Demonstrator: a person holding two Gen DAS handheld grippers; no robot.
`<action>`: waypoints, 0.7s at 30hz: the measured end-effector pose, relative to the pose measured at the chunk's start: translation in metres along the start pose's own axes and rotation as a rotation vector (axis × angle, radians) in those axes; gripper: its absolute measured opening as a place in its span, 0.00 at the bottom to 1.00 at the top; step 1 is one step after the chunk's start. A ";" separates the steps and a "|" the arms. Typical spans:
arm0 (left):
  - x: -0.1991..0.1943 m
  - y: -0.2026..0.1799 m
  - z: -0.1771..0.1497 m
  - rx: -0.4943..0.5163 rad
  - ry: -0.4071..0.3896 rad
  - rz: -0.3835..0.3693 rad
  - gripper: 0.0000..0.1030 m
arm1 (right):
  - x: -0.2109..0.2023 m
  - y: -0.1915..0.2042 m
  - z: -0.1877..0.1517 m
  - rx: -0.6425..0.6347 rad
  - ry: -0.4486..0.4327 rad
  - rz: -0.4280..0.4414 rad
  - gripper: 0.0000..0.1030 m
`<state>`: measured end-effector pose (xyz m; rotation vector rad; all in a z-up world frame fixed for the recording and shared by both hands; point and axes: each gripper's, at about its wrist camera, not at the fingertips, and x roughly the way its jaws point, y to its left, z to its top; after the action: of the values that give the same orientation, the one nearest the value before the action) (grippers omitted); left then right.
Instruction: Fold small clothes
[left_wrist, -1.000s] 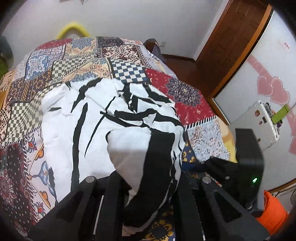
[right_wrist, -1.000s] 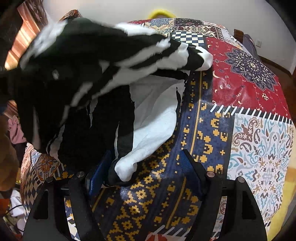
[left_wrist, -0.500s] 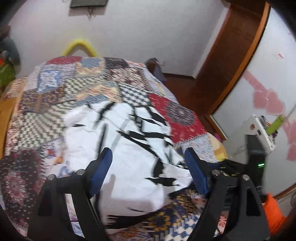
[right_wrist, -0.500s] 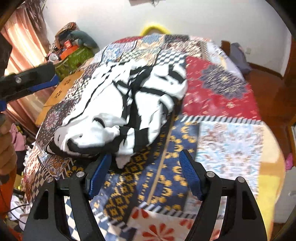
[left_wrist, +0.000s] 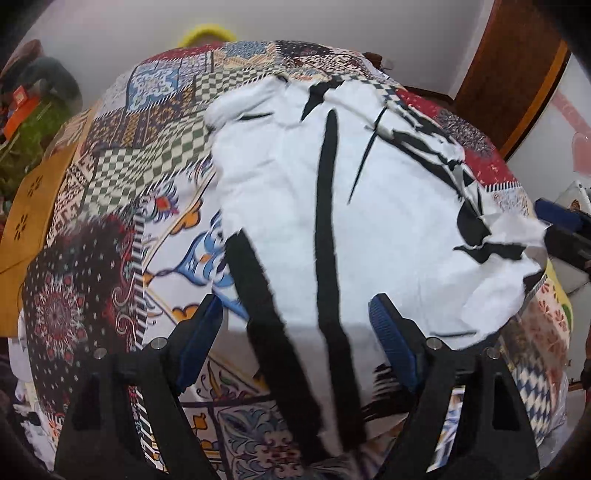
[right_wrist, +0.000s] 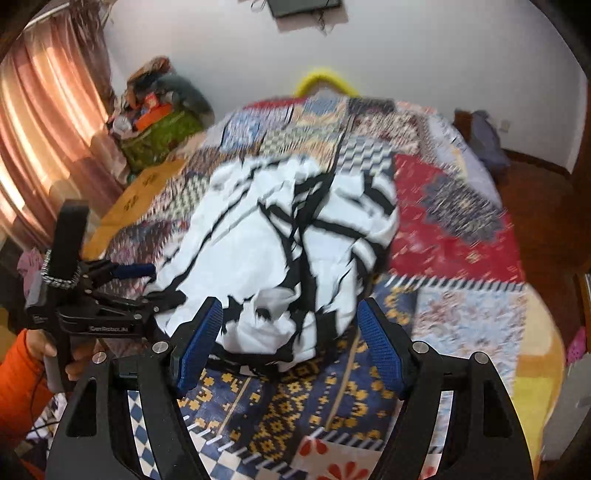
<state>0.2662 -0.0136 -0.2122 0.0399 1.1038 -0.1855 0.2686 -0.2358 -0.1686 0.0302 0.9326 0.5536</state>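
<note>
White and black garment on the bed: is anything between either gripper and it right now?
Nothing visible. The white and black garment lies bare on the patchwork bedspread. The left gripper and right gripper both stand open over its near edge, with only air between their pads and the cloth.

A bed covered by a patchwork-printed bedspread (right_wrist: 458, 314) of red medallion, checkerboard, blue-and-yellow geometric and floral panels carries everything. Spread across its middle lies a white garment with irregular black stripes (left_wrist: 369, 206), rumpled along one edge and flatter elsewhere, its fabric resting directly on the bedspread (left_wrist: 122, 206). In the right wrist view the same garment (right_wrist: 258, 254) sits bunched towards the near end of the bed.
</note>
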 end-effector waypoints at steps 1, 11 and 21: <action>0.000 0.002 -0.002 -0.005 -0.002 -0.006 0.80 | 0.008 0.001 -0.004 0.004 0.024 0.000 0.70; -0.009 0.024 -0.008 -0.044 -0.016 -0.002 0.82 | 0.038 -0.006 -0.022 0.004 0.149 0.001 0.70; -0.023 0.056 0.049 -0.073 -0.116 0.093 0.82 | 0.031 -0.003 0.046 -0.051 0.044 0.026 0.70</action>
<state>0.3092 0.0386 -0.1732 0.0147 0.9902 -0.0633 0.3194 -0.2141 -0.1652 -0.0153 0.9613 0.6039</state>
